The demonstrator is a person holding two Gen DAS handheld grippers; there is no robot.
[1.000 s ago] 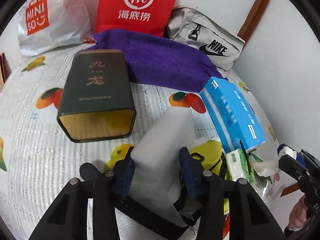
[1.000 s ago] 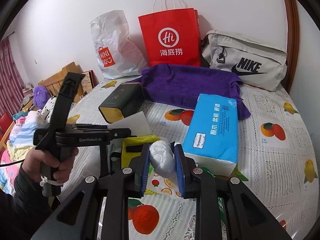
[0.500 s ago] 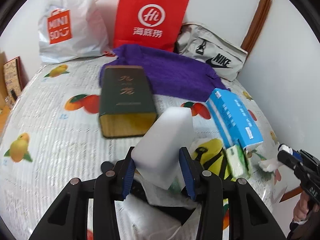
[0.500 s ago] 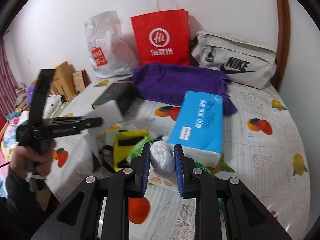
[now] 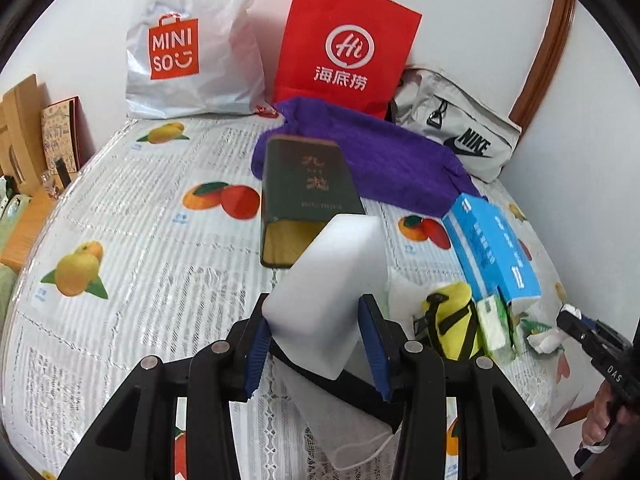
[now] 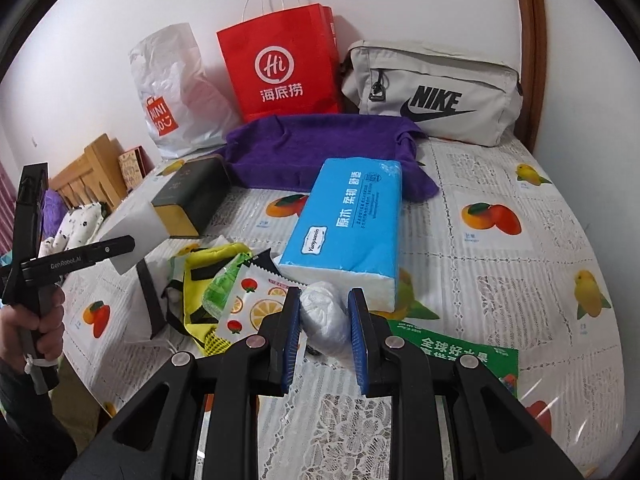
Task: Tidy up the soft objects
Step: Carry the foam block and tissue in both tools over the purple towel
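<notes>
The left gripper (image 5: 316,344) grips a white sponge (image 5: 332,292); the right gripper (image 6: 323,332) grips a crumpled white wad (image 6: 326,320) above the desk (image 6: 520,280).

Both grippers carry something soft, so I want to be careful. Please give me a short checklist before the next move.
1. Left gripper clamps the white sponge block: ok.
2. Right gripper clamps the crumpled white wad: ok.
3. Sponge block lifted off the table: ok.
4. Dark green box open toward the left gripper: ok.
5. Box interior free: cannot tell.
6. The two grippers apart from each other: ok.
</notes>
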